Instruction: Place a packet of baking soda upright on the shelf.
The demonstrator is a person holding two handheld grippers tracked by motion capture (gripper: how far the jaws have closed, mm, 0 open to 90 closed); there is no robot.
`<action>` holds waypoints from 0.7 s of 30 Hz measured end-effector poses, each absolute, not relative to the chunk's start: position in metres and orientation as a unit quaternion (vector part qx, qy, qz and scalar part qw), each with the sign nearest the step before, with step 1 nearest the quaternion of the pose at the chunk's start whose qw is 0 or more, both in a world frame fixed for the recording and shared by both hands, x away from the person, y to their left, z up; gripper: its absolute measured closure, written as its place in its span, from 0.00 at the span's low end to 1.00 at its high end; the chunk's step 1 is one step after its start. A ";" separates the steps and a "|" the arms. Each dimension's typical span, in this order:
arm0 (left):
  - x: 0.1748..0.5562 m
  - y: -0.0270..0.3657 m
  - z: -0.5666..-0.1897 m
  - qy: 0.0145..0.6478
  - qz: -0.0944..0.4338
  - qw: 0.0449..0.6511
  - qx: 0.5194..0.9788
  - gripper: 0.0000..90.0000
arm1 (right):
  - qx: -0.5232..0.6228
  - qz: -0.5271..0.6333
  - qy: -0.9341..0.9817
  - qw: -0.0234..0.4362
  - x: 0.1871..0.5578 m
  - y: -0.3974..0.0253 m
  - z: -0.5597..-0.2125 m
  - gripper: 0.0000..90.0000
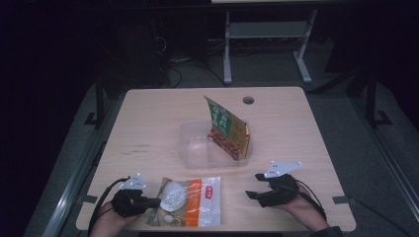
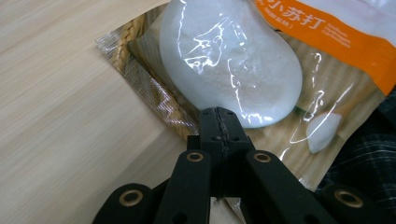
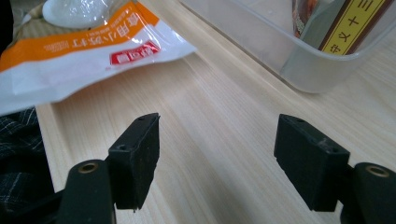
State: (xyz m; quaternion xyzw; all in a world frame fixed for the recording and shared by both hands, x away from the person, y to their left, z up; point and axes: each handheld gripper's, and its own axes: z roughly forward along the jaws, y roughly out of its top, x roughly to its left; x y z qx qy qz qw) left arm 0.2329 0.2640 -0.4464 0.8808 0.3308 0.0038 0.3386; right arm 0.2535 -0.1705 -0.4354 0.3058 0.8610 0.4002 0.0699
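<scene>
1. The left gripper (image 2: 219, 122) pinches the near-left edge of the flat orange-and-white plastic snack packet (image 1: 190, 201), lying at the wooden table's (image 1: 148, 118) front edge.
2. The right gripper (image 3: 217, 149), jaws spread, hovers over bare wood (apparently touching nothing) near the clear plastic tub (image 1: 195, 150).

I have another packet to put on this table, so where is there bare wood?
The table is bare left of the clear tub, along the far edge, and right of the tub. It is crowded in front: the orange-and-white packet lies between the left gripper and the right gripper.
</scene>
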 end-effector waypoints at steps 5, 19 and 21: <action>0.234 0.249 -0.447 0.315 -0.002 0.343 0.885 1.00 | 0.304 0.400 0.862 0.068 0.254 -0.170 -0.436 0.34; 0.269 0.201 -0.420 0.207 0.033 0.374 0.904 0.54 | 0.303 0.400 0.862 0.068 0.255 -0.169 -0.436 0.34; 0.276 0.191 -0.421 0.190 0.029 0.369 0.909 0.43 | 0.302 0.402 0.862 0.068 0.255 -0.170 -0.436 0.34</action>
